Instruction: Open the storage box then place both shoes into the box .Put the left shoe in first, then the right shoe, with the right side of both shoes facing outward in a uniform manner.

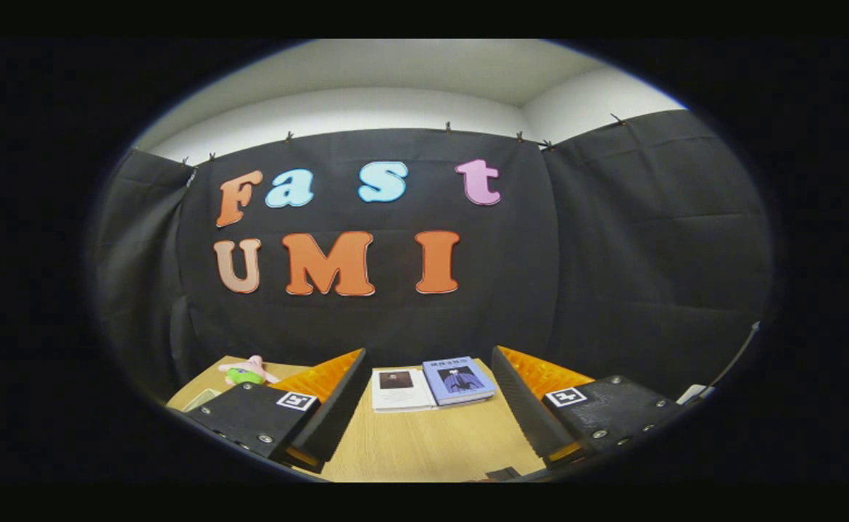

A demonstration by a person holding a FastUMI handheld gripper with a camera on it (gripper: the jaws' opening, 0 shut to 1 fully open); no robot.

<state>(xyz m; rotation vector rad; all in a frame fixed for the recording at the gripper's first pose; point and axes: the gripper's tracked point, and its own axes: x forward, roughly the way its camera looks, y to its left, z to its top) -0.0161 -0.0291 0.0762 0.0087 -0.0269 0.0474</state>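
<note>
Item: gripper (pixel 428 406), held level over table (pixel 431 442), aimed at booth wall. Jaws: spread wide, nothing betw. them, fingers touching nothing; bare wood shows in the gap.

On table, beyond fingers:
- white book (pixel 399 389), flat, cover up, photo on cover.
- blue book (pixel 458 380), flat, just beside white one on its right, edges touching or nearly so; can't tell which.
- plush toy (pixel 247 370), pink and green, lying past left finger near far corner of table.
- pale flat thing (pixel 205 399) by left finger's outer side, partly hidden; can't identify.
- white edge w/ thin dark bar (pixel 714 380) past right finger; too little visible to name.

Task things: box and shoes not among items seen here; where they sit, whether box lid is up or down, whether either shoe is inside – no info.

Progress: can't be settled. Free spread jaws carrying nothing fit equally a gripper en route to the box and one that has let go of the last shoe. Shoe order and facing can't be checked here.
</note>
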